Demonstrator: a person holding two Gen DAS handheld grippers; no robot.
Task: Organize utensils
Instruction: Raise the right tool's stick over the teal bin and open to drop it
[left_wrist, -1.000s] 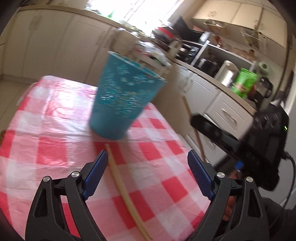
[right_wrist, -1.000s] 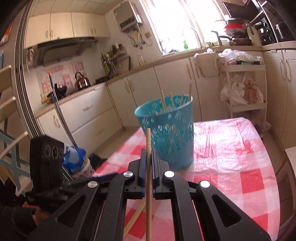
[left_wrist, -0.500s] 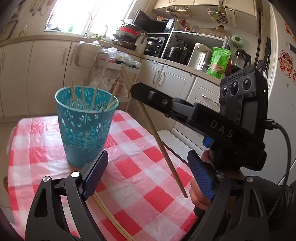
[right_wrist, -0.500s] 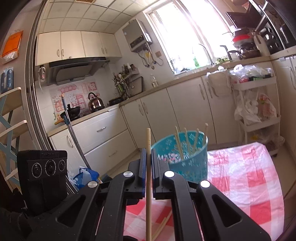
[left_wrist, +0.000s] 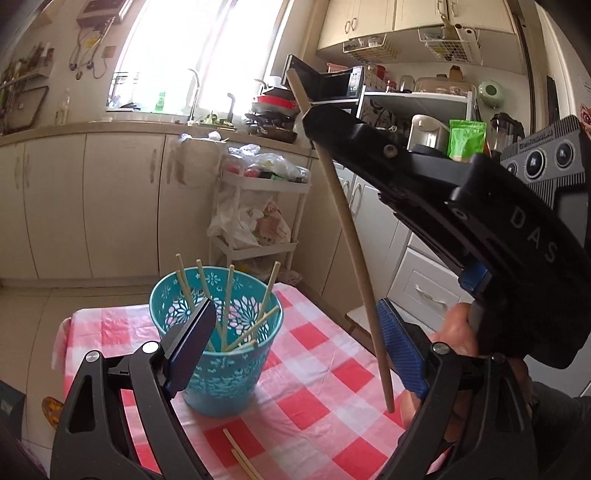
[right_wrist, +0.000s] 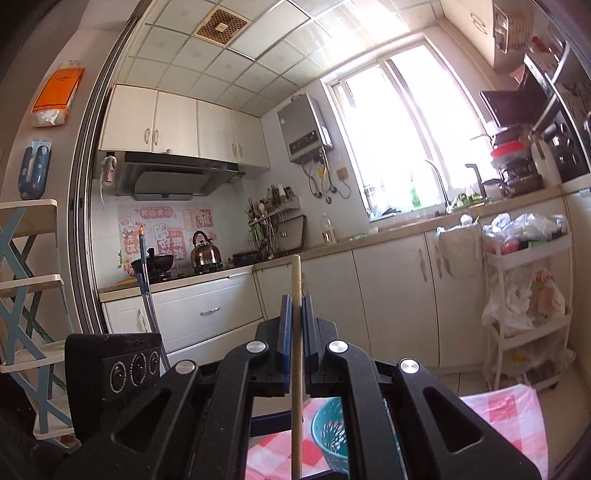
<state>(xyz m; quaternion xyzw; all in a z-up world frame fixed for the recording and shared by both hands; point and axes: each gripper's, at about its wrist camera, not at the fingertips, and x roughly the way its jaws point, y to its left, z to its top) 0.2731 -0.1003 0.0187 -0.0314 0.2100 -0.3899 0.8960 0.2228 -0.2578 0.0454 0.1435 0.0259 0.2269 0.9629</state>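
1. Wooden chopstick (left_wrist: 349, 236): the right hand-held gripper (right_wrist: 294, 310) has its jaws pressed together on it near the upper end, so most of its length hangs below the grip, slanting down toward the desk (left_wrist: 314, 391).
2. The teal basket (left_wrist: 225, 369) stands upright on the checked cloth and already holds several chopsticks leaning against its rim. The held stick's lower tip is off to the basket's right and not yet over the opening.
3. To do this step well, I would carry the tip sideways until it sits above the basket's mouth, aiming at a gap between the leaning sticks, then lower it inside before letting go.
4. Keeping the stick close to upright should stop it snagging the rim or tipping the light basket.
5. The left hand-held gripper (left_wrist: 295, 347) is spread wide and empty, with the basket just ahead of it; it could steady the basket if it rocks.
6. Two more loose chopsticks (left_wrist: 242, 456) lie on the cloth in front of the basket, probably next.
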